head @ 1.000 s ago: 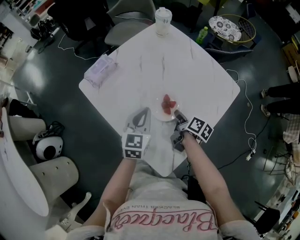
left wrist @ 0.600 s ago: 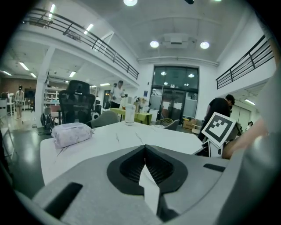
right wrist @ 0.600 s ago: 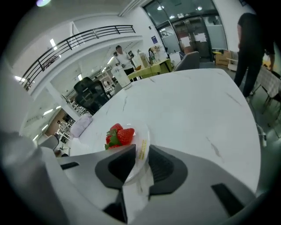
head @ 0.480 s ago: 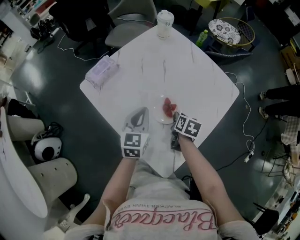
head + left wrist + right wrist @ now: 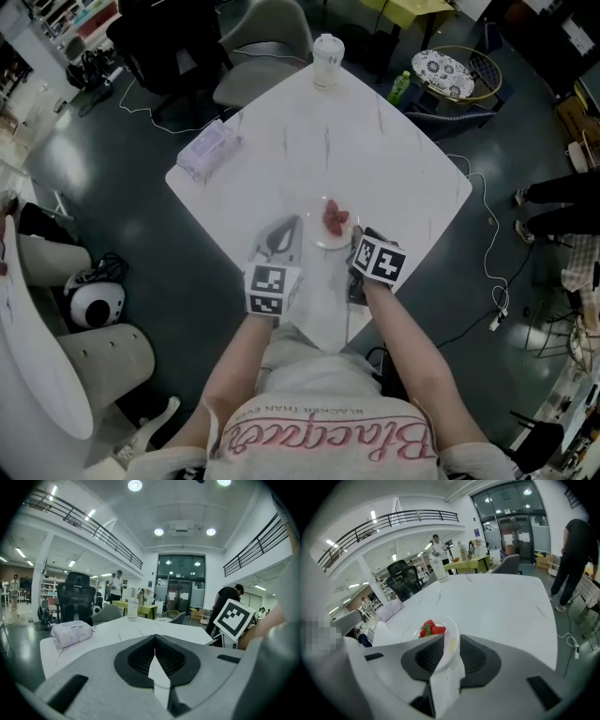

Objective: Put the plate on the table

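A small clear plate (image 5: 330,228) with red strawberries (image 5: 335,220) is at the near middle of the white table (image 5: 394,159). My right gripper (image 5: 354,236) comes at it from the near right, and its jaws are shut on the near rim. In the right gripper view the plate (image 5: 440,627) runs down between the jaws of that gripper (image 5: 447,643), with the strawberries (image 5: 431,629) just beyond. I cannot tell whether the plate rests on the table. My left gripper (image 5: 284,227) is shut and holds nothing, left of the plate. In its own view the left gripper (image 5: 154,641) points across the table.
A wrapped tissue pack (image 5: 209,150) lies near the table's left corner and a lidded cup (image 5: 327,52) stands at the far corner. Chairs (image 5: 262,47) stand beyond the far edge. Cables and a green bottle (image 5: 401,86) lie on the dark floor. A person in black (image 5: 576,559) stands to the right.
My right gripper has turned and drawn slightly toward me, with the plate following a little. The left gripper has stayed put.
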A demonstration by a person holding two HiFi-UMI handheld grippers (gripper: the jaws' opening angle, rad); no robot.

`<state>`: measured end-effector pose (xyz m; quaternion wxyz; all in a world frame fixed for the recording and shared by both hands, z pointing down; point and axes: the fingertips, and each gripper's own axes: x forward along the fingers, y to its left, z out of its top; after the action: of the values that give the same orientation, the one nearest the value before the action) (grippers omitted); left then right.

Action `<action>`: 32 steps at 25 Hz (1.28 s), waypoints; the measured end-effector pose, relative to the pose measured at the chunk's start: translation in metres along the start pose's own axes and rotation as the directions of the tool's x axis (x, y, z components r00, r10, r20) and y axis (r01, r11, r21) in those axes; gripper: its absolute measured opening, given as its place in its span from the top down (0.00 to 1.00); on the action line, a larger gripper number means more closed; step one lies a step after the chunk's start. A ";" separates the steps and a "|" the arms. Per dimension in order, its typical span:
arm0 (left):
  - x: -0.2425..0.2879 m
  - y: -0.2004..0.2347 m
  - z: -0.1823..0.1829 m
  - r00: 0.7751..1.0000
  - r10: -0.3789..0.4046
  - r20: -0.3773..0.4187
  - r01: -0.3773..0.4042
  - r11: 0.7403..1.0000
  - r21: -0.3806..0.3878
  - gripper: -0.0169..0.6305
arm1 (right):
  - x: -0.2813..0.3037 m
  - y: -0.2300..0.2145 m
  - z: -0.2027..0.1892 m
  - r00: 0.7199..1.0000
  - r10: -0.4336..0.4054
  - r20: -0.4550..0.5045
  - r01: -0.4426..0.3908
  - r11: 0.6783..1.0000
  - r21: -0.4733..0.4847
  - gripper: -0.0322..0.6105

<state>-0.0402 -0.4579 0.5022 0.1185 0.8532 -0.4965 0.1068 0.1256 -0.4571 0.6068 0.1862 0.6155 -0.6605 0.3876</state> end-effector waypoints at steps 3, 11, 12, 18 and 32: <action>-0.007 -0.010 0.011 0.999 -0.016 0.032 0.016 1.000 0.002 0.97 | -0.023 0.012 0.015 0.996 0.050 0.068 -0.046 0.997 -0.058 0.82; -0.028 -0.049 0.037 0.993 -0.096 0.072 0.087 0.990 0.113 0.97 | -0.094 0.058 0.044 0.951 0.203 0.234 -0.158 0.967 -0.198 0.85; -0.032 -0.053 0.042 0.991 -0.101 0.084 0.090 0.987 0.130 0.97 | -0.105 0.062 0.048 0.940 0.221 0.258 -0.166 0.962 -0.219 0.85; -0.058 -0.070 0.076 0.976 -0.093 0.197 0.057 0.982 0.183 0.97 | -0.166 0.081 0.064 0.870 0.305 0.387 -0.160 0.917 -0.364 0.91; -0.085 -0.090 0.099 0.952 -0.098 0.289 0.043 0.980 0.193 0.97 | -0.246 0.105 0.067 0.674 0.450 0.585 -0.096 0.839 -0.536 0.91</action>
<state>0.0039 -0.3757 0.3739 -0.0331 0.8841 -0.4658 0.0187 0.0831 -0.3486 0.3574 0.0050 0.5419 -0.8403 -0.0154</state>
